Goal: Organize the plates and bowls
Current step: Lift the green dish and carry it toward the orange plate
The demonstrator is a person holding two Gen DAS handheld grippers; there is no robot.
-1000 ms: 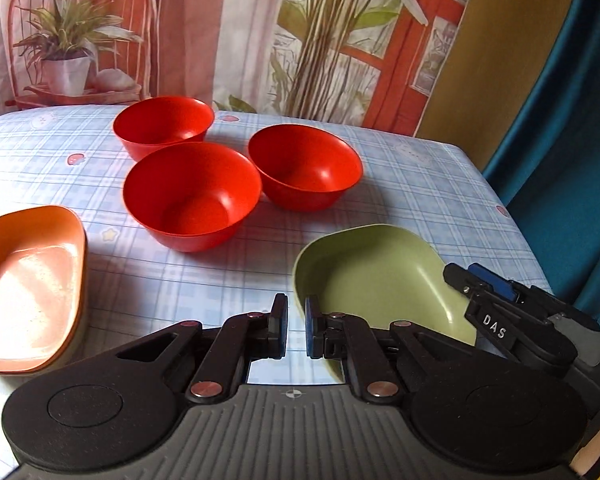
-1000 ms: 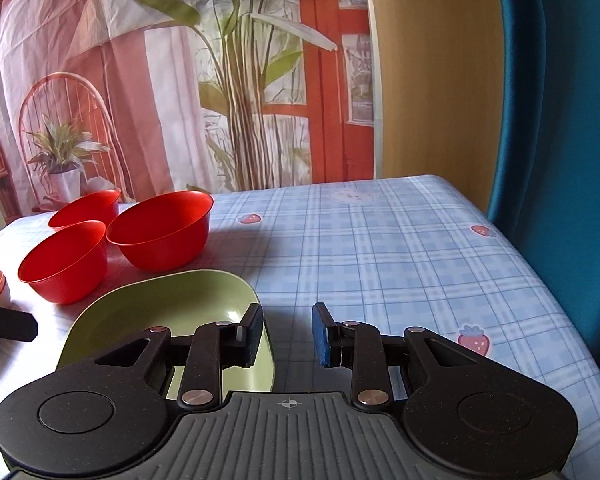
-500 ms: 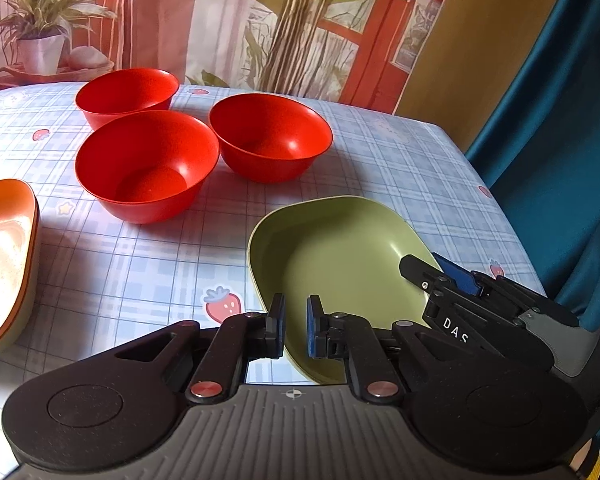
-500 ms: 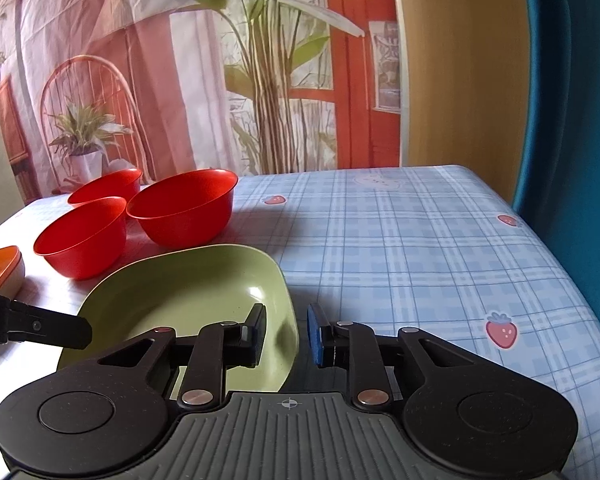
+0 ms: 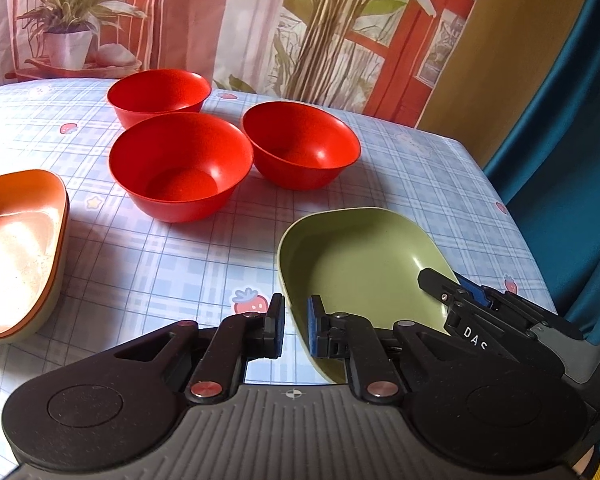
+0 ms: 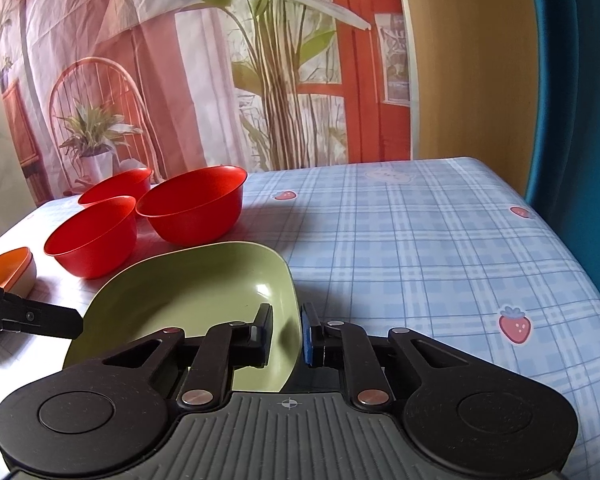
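Note:
A green plate [image 5: 360, 264] [image 6: 188, 288] lies at the near right of the table. Its right rim stands between the closing jaws of my right gripper [image 6: 286, 334] [image 5: 456, 292]. The outer pad is close against the rim, and a strip of green still shows beside the inner pad. My left gripper [image 5: 296, 330] is at the plate's left rim, its jaws opening to a narrow slit and gripping nothing. One of its fingers [image 6: 40, 316] ends right at that rim. Three red bowls [image 5: 180, 168] [image 5: 300, 148] [image 5: 158, 88] stand behind the plate. Stacked orange plates [image 5: 16, 248] [image 6: 8, 268] lie at the left.
The table [image 5: 140, 272] wears a blue checked cloth with strawberry prints. Its right edge drops off next to a teal curtain [image 5: 572, 160]. A printed backdrop hangs behind the far edge. Bare cloth [image 6: 420, 260] stretches to the right of the green plate.
The right jaws have narrowed around the green plate's right rim. The left jaws have parted a little, and the left view has swung slightly. Bowls and plates stay put.

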